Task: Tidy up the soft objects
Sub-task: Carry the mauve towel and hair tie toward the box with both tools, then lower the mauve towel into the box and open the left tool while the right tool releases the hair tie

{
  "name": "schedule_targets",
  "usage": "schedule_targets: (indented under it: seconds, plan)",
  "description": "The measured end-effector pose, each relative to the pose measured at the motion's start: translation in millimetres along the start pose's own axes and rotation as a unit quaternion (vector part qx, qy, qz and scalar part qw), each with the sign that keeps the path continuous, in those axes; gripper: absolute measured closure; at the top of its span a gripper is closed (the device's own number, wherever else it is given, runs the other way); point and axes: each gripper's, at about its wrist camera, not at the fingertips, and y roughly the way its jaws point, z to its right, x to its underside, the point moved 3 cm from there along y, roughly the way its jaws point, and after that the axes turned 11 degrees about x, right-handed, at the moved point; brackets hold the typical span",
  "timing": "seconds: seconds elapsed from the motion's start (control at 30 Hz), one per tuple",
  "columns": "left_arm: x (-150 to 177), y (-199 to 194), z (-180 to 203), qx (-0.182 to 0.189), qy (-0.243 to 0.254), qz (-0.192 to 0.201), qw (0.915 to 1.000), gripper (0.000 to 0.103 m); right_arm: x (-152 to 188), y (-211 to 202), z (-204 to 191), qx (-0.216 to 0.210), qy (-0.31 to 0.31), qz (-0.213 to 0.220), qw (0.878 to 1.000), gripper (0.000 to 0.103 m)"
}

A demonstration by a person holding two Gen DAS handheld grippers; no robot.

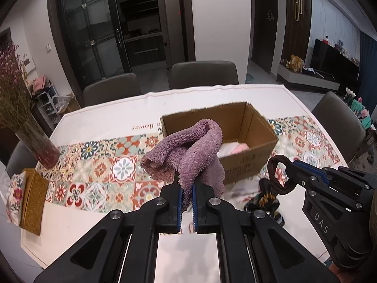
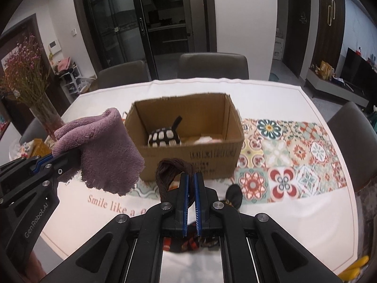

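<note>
My left gripper (image 1: 187, 181) is shut on a fluffy purple towel (image 1: 186, 151), which hangs folded over its fingers just in front of the open cardboard box (image 1: 247, 165). From the right wrist view, the towel (image 2: 106, 151) drapes off the left gripper (image 2: 75, 156) to the left of the box (image 2: 188, 153). My right gripper (image 2: 191, 176) is shut on the brown loop strap (image 2: 169, 167) of a dark patterned cloth bag (image 2: 183, 245) that dangles below it. In the left wrist view the right gripper (image 1: 288, 166) holds the strap (image 1: 273, 172) above the bag (image 1: 266, 198).
The box holds a black-and-white patterned item (image 2: 165, 138) and a pinkish soft thing (image 2: 207, 139). A vase of dried flowers (image 1: 40, 146) and a golden-sided tissue box (image 1: 33, 200) stand at the table's left end. Grey chairs (image 1: 202, 73) ring the tiled-pattern tablecloth (image 1: 106, 165).
</note>
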Motion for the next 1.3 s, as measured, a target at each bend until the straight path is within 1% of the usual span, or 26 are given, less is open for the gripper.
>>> schedule_targets:
  seconds: [0.13, 0.43, 0.7, 1.07, 1.3]
  plan:
    - [-15.5, 1.5, -1.3, 0.001, 0.002, 0.006, 1.0000, 0.095, -16.8, 3.0, 0.9, -0.002, 0.001, 0.006, 1.000, 0.097]
    - [-46.5, 5.9, -0.4, 0.001, 0.013, 0.014, 0.9998, 0.095, -42.7, 8.1, 1.8, -0.007, 0.005, 0.012, 1.000, 0.097]
    - [-63.1, 16.8, -3.2, 0.005, 0.013, 0.015, 0.9998, 0.095, -64.7, 15.1, 6.4, -0.003, 0.010, 0.019, 1.000, 0.097]
    - [-82.7, 47.1, -15.9, 0.010, 0.004, 0.007, 0.9999, 0.095, -89.1, 36.1, 7.0, 0.006, 0.011, 0.020, 1.000, 0.097]
    - [-96.5, 61.1, -19.2, 0.014, 0.003, 0.010, 0.9998, 0.095, -103.8, 48.2, 4.3, 0.007, 0.012, 0.020, 1.000, 0.097]
